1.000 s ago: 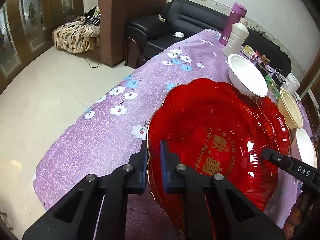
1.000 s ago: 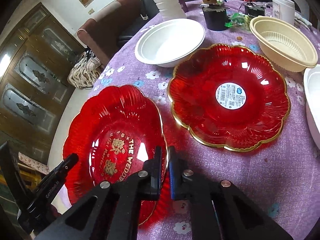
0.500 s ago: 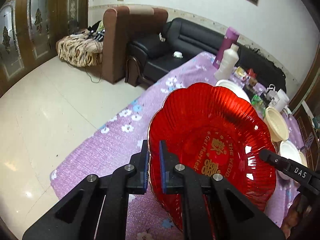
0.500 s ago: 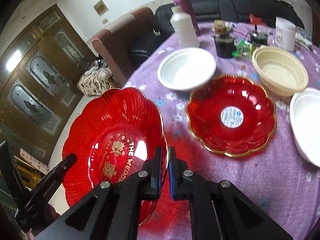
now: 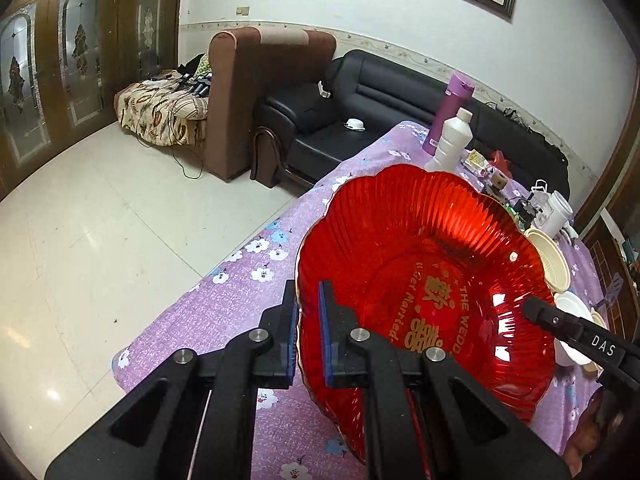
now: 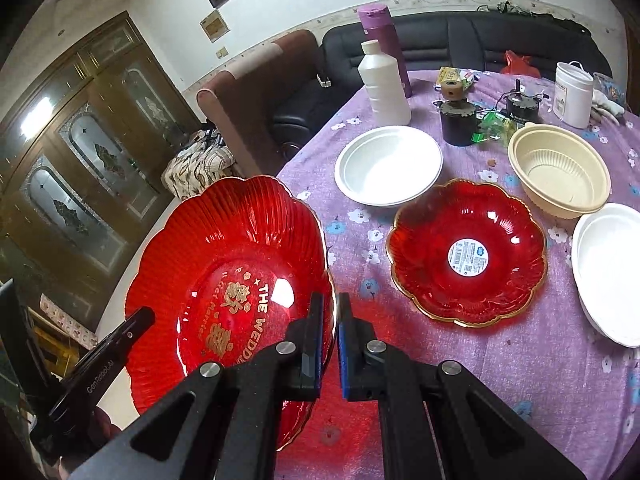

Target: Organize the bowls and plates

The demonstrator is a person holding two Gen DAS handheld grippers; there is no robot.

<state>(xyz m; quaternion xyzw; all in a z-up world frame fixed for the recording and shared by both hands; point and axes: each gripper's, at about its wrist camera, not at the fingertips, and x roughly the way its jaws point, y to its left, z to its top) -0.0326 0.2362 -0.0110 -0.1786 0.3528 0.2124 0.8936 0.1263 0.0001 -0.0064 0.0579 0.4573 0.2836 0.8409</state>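
Clamping plate (image 5: 420, 280) between both tongs (image 5: 308, 334) (image 6: 330, 344).

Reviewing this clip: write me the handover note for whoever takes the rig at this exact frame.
Left gripper: shut on the lettered red plate's rim.
Right gripper: shut on the opposite rim; plate held tilted above the purple tablecloth.
On the table: second red plate, white bowl, beige bowl, another white bowl at the right edge.
Done: nothing stacked yet.
Left: probably nest red plates, then stack the bowls.
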